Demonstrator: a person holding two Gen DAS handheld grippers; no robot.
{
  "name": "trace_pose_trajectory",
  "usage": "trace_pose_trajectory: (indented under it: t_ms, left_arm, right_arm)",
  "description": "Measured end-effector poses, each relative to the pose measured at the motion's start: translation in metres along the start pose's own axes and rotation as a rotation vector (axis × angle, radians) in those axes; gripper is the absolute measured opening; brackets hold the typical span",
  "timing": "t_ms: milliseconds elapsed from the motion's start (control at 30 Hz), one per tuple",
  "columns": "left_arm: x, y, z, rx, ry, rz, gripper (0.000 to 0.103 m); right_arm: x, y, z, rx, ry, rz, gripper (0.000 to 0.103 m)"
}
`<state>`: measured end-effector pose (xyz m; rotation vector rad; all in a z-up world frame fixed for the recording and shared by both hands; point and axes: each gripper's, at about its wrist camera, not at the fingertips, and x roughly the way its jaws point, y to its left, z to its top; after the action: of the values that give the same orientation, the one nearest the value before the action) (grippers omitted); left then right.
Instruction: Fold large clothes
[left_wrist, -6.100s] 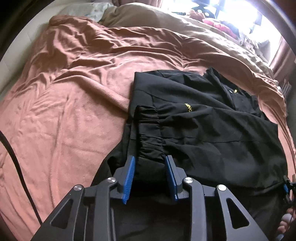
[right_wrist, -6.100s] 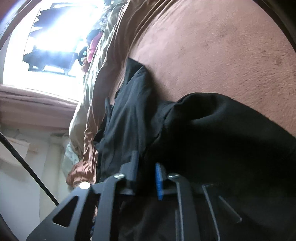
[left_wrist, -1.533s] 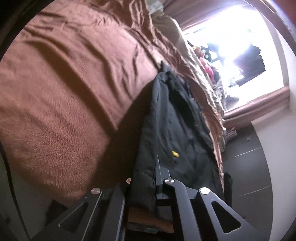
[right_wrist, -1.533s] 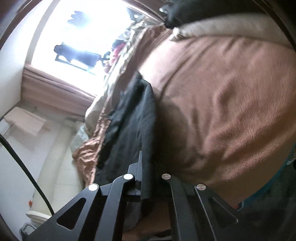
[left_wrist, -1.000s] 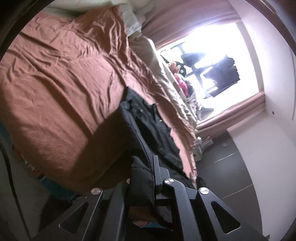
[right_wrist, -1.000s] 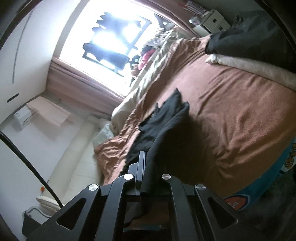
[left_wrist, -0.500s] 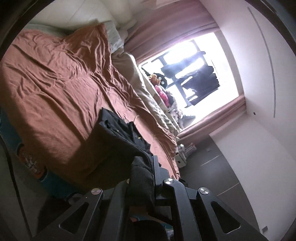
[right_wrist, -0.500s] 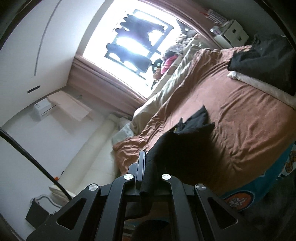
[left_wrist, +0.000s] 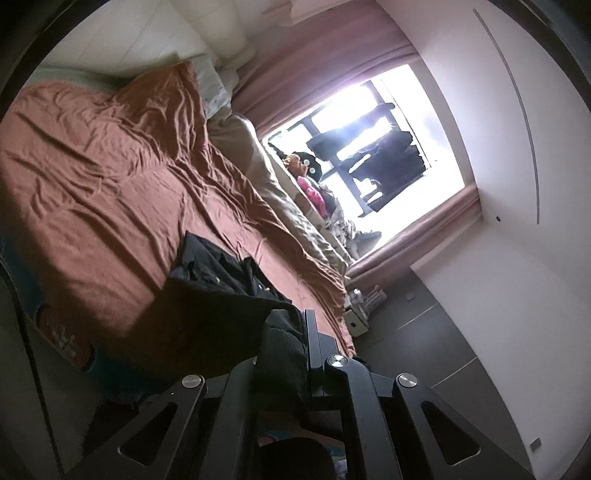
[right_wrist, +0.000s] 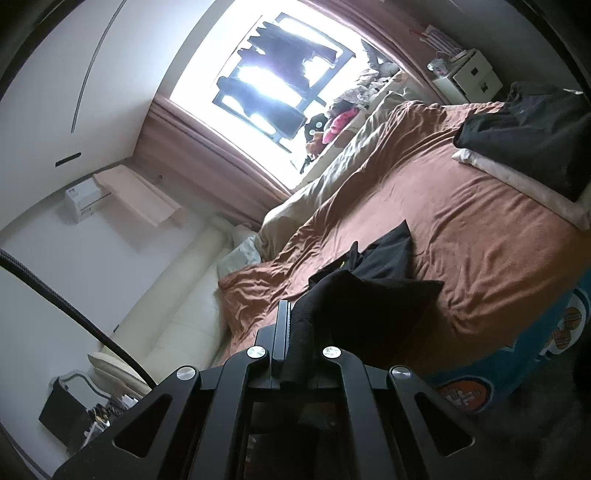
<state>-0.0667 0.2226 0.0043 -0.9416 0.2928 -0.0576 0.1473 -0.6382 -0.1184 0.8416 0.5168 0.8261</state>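
Note:
A black jacket (left_wrist: 221, 295) hangs between my two grippers, its near edge lifted off the bed and its collar end still lying on the brown blanket (left_wrist: 103, 192). My left gripper (left_wrist: 286, 332) is shut on one corner of the jacket. My right gripper (right_wrist: 299, 325) is shut on the other corner, and the jacket (right_wrist: 376, 288) slopes down from it onto the blanket (right_wrist: 480, 251). Both grippers are held high above the near edge of the bed.
A beige duvet (left_wrist: 288, 206) runs along the window side of the bed. Folded dark and cream clothes (right_wrist: 524, 140) lie at the far right end of the bed. A small white cabinet (right_wrist: 469, 77) stands beyond the bed. A blue patterned sheet (right_wrist: 517, 373) shows at the bed's edge.
Both grippers have closed on the jacket's near edge and risen well above the bed, lifting that edge. The jacket now hangs from them instead of lying flat.

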Motion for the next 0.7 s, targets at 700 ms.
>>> trace_pose_trajectory:
  t_ms: [700]
  left_arm:
    - [0.188,-0.010,0.133,0.056,-0.022,0.069,0.003]
  right_arm:
    - [0.204,-0.005,0.113,-0.006,-0.082,-0.041,0.000]
